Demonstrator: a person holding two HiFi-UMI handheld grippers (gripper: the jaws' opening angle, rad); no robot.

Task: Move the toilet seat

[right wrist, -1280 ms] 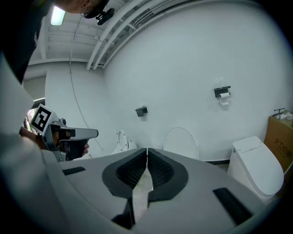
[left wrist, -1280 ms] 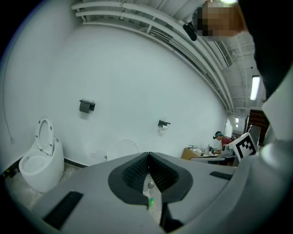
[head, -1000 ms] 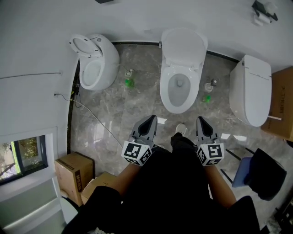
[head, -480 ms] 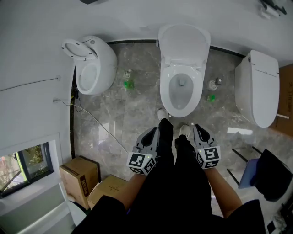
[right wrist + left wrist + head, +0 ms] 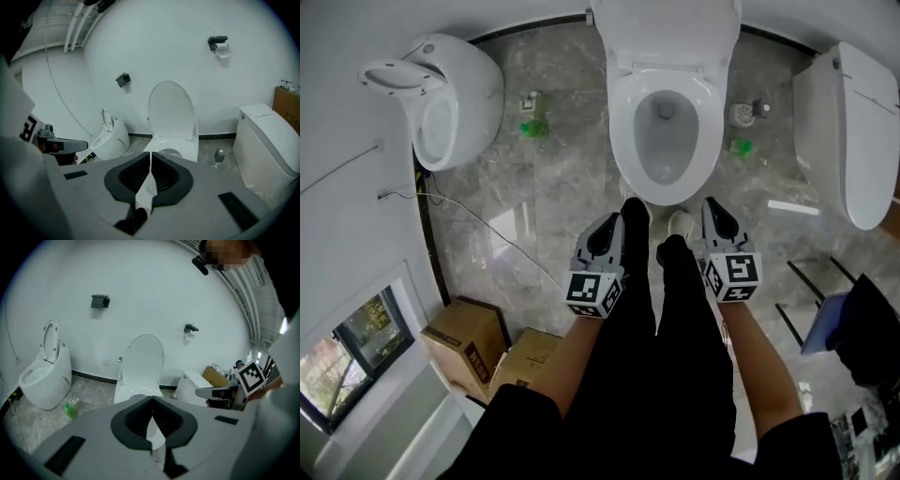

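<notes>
The middle white toilet (image 5: 666, 141) stands straight ahead with its bowl open. Its lid (image 5: 143, 357) is raised against the wall, also plain in the right gripper view (image 5: 171, 112). I cannot tell whether the seat ring is up with it. My left gripper (image 5: 609, 227) and right gripper (image 5: 713, 210) hang at either side of the person's legs, short of the bowl's front and touching nothing. The left gripper's jaws (image 5: 152, 401) are shut and empty. The right gripper (image 5: 150, 157) is shut and empty too.
A rounded toilet (image 5: 441, 94) with its lid up stands at the left, a closed one (image 5: 862, 122) at the right. Green bottles (image 5: 530, 128) (image 5: 741, 146) sit on the marble floor between them. Cardboard boxes (image 5: 469, 342) and a cable (image 5: 487, 234) lie at the left.
The person has stepped forward, so the middle toilet is nearer and higher in the head view. Both grippers came along beside the legs and stayed shut.
</notes>
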